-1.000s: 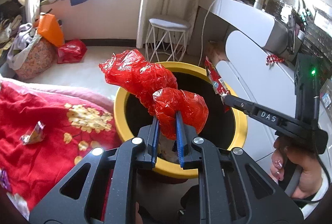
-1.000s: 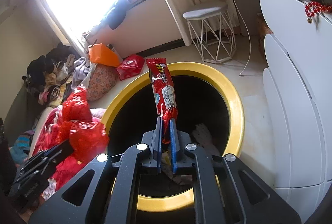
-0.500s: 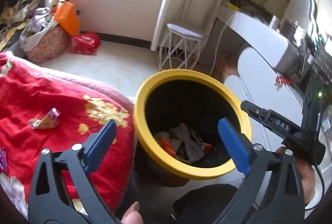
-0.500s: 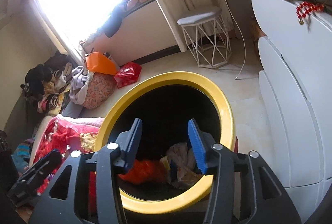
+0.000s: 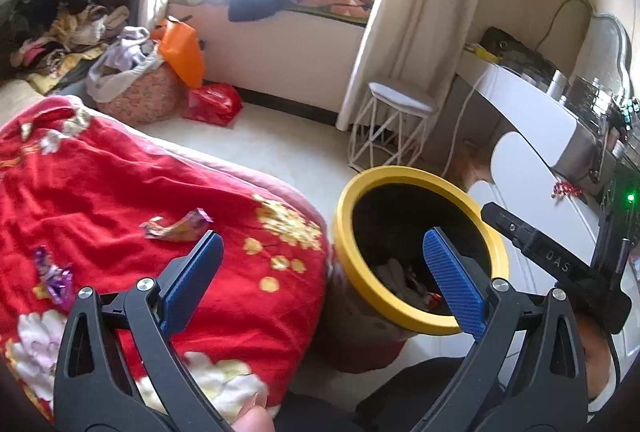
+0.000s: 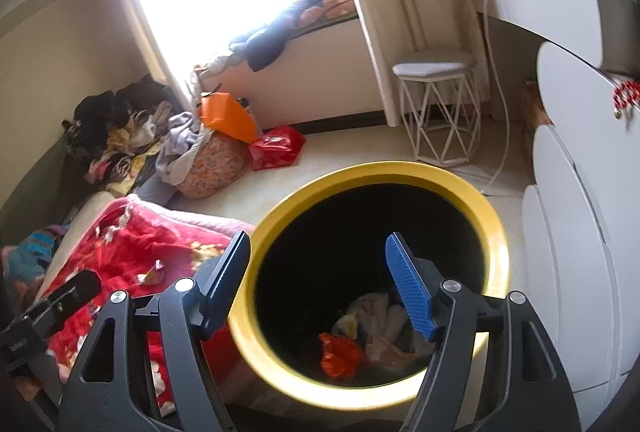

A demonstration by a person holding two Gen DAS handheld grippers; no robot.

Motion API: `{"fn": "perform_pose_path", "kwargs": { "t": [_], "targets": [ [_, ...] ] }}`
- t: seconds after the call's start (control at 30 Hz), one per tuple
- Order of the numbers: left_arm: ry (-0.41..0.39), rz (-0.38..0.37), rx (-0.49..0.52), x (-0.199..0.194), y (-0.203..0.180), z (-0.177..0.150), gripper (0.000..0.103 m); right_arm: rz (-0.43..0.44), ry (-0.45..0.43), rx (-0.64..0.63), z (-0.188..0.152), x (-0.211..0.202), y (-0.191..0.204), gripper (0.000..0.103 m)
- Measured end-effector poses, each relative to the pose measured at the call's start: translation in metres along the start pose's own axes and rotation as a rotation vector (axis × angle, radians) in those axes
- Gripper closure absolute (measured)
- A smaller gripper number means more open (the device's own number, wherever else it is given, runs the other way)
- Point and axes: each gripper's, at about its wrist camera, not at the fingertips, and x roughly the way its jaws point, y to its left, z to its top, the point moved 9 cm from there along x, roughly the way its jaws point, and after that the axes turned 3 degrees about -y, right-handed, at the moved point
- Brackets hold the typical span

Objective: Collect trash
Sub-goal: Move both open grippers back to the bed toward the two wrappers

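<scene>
Wrappers remain on the red blanket: a crumpled wrapper and a purple one. Your left gripper and right gripper have just been opening, nothing between the jaws. Swing left, straddle the crumpled wrapper, pinch without snagging fabric, then drop it in the yellow-rimmed bin.

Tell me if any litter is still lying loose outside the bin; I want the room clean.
Yes. Two scraps lie on the red blanket: a crumpled wrapper near its middle and a purple wrapper nearer the camera. The bin already holds trash.
</scene>
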Motion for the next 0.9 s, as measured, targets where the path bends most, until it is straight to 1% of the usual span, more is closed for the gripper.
{"fn": "perform_pose_path", "kwargs": {
  "t": [0.2,0.33,0.43,0.7,0.9],
  "targets": [
    [-0.043,0.049,-0.021,-0.018,0.027,0.003,0.011,0.047,0.005,-0.065,-0.004,0.002,0.035,0.035],
    [-0.059,0.077,-0.043,-0.026,0.045,0.004,0.011,0.074,0.015,-0.101,-0.010,0.003,0.058,0.035],
    [-0.073,0.109,-0.069,-0.033,0.064,0.004,0.011,0.106,0.031,-0.125,-0.015,0.007,0.077,0.035],
    [-0.081,0.190,-0.145,-0.046,0.117,0.001,0.011,0.194,0.084,-0.220,-0.034,0.023,0.135,0.035],
    [-0.081,0.242,-0.194,-0.054,0.151,-0.007,0.011,0.239,0.128,-0.246,-0.044,0.042,0.166,0.035]
  ]
}}
